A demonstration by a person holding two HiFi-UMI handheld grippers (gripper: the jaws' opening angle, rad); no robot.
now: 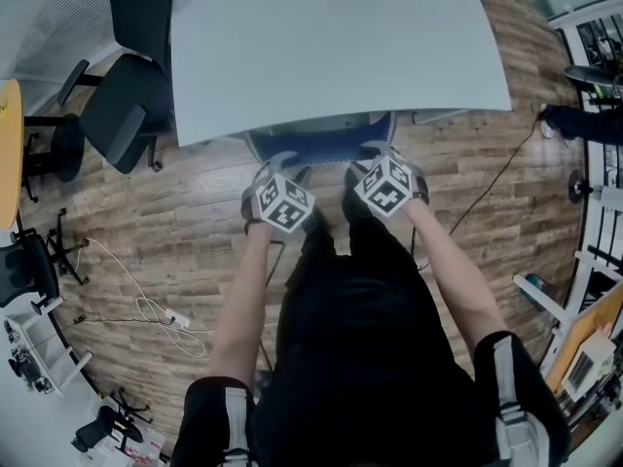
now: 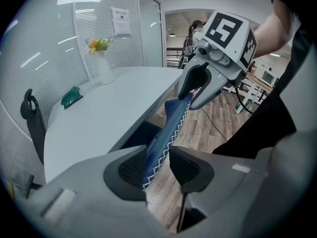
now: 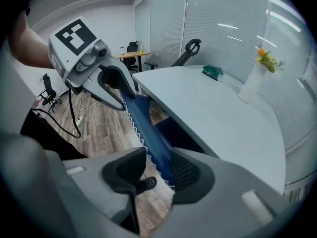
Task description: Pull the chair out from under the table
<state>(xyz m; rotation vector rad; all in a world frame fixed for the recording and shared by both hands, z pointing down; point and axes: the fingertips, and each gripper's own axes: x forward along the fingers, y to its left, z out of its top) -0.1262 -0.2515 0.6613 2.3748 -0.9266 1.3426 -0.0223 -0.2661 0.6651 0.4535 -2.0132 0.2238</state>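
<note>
The chair's blue back (image 1: pixel 321 144), edged with white zigzag stitching, pokes out from under the near edge of the white table (image 1: pixel 331 47); its seat is hidden beneath. My left gripper (image 1: pixel 277 163) straddles the top of the back at its left end. In the left gripper view the blue back (image 2: pixel 161 143) fills the gap of that gripper (image 2: pixel 158 165), both pads against it. My right gripper (image 1: pixel 380 151) straddles the right end. In the right gripper view the back (image 3: pixel 151 143) rests on one pad of that gripper (image 3: pixel 158 170), with floor showing beside the other.
Black office chairs (image 1: pixel 127 105) stand left of the table. A white cable (image 1: pixel 146 309) loops over the wood floor at the left, and a dark cable (image 1: pixel 487 188) at the right. A vase of flowers (image 2: pixel 101 63) and a green object (image 2: pixel 72 97) sit far across the tabletop.
</note>
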